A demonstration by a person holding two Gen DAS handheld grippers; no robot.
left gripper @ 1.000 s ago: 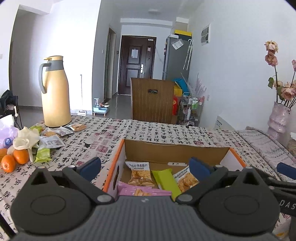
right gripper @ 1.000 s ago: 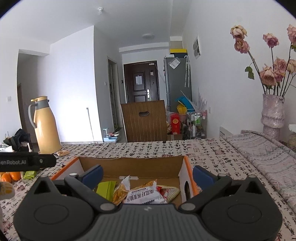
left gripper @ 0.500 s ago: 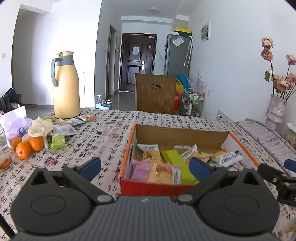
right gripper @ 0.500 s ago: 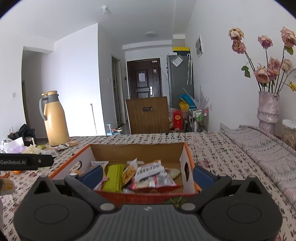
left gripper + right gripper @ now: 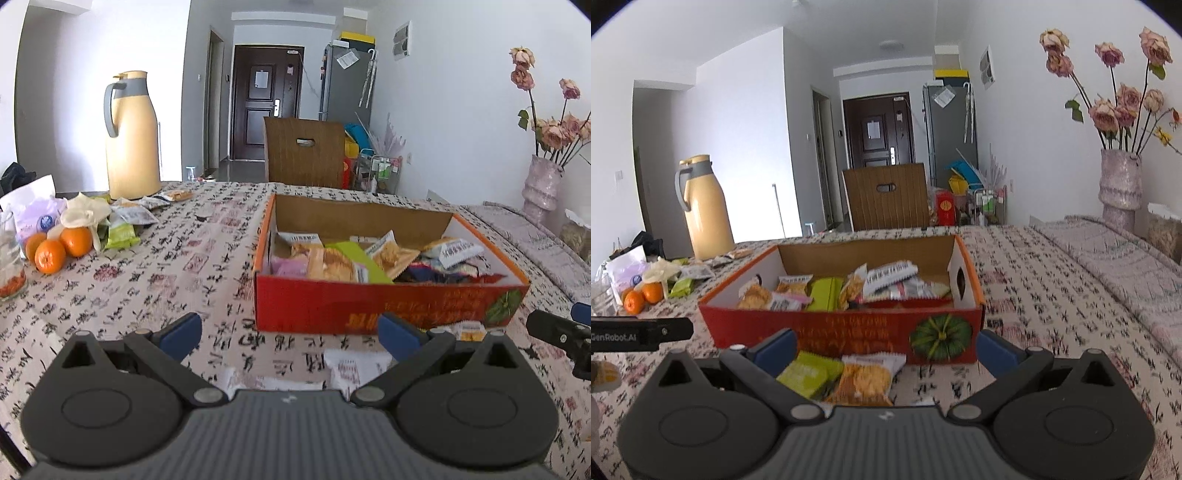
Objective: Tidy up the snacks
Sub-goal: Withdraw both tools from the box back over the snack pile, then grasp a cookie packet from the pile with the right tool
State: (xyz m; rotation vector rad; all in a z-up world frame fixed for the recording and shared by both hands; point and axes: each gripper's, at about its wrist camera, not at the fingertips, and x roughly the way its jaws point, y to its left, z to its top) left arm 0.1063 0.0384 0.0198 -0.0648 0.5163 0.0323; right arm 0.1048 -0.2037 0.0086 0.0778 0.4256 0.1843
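A red cardboard box (image 5: 388,306) (image 5: 846,334) with several snack packets inside sits on the patterned tablecloth. My left gripper (image 5: 290,334) is open and empty, in front of the box's near wall; a white packet (image 5: 347,365) lies on the cloth between its fingers. My right gripper (image 5: 886,349) is open and empty, in front of the box. A green packet (image 5: 809,373) and an orange packet (image 5: 866,380) lie between its fingers. More loose packets (image 5: 129,221) lie at the far left.
A yellow thermos jug (image 5: 131,136) stands at the back left. Oranges (image 5: 59,247) and a white bag (image 5: 33,210) sit at the left edge. A vase of roses (image 5: 1119,184) stands at the back right. A wooden chair (image 5: 303,151) is behind the table.
Both grippers have pulled back from over the box toward the table's near edge. The box's red front wall and loose packets in front of it have come into view.
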